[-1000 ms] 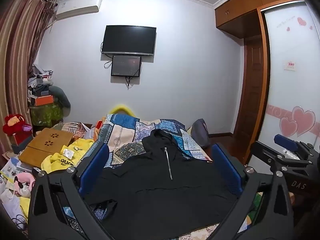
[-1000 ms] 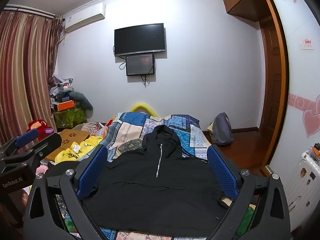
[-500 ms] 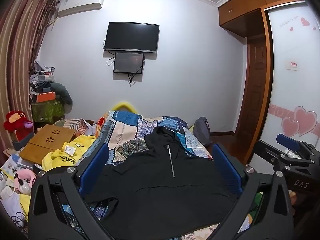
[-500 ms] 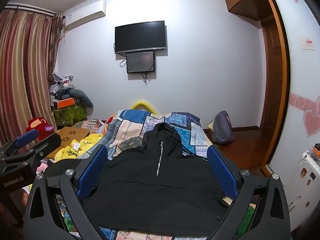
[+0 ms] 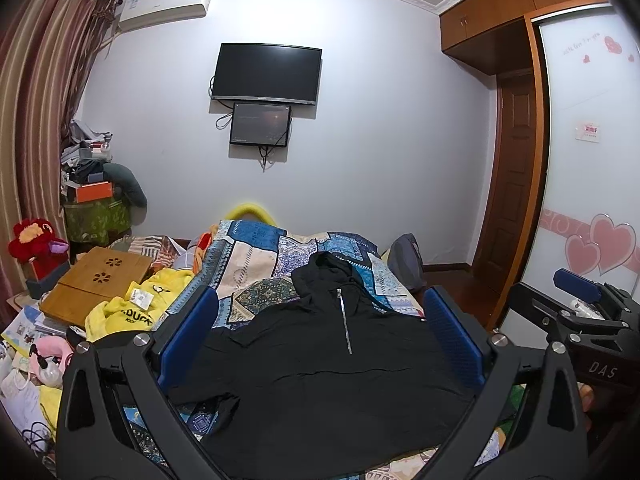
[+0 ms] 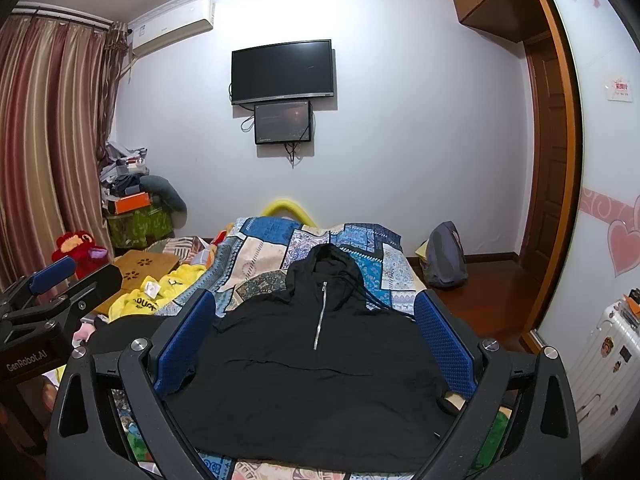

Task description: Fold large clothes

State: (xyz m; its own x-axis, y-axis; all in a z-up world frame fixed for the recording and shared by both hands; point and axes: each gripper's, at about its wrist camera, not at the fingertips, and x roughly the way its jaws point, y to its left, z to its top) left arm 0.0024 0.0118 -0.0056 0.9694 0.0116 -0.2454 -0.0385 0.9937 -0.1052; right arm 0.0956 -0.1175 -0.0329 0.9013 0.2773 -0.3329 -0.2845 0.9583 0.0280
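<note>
The black hoodie point(image 5: 320, 380) lies face up and spread across the patchwork quilt point(image 5: 256, 264) on the bed, hood toward the far wall and zip point(image 6: 320, 316) running down its chest, with no fold made in it that I can see; the left gripper point(image 5: 320, 336) hangs above its near half with its blue pads spread wide and nothing between them, and the right gripper point(image 6: 316, 332) does the same, released and empty. The likeliest trouble, as I judge it, is a pinch that takes the quilt along with the hoodie, since the dark cloth lies flat on the cover and its edges are hard to read; a grab at a single layer could also let the back sag and skew the fold; the left sleeve area looks bunched near the bed's edge, so a fold started there may come out crooked; the two grippers hover close side by side and could knock together if both reach for the same hem. The bed is soft and uneven, so creases will not press sharp; a yellow garment point(image 5: 132, 312) and a wooden lap tray point(image 5: 96, 284) crowd its left side, a backpack point(image 6: 444, 256) sits on the floor to the right, and a television point(image 6: 282, 70) hangs on the pale wall beyond.
</note>
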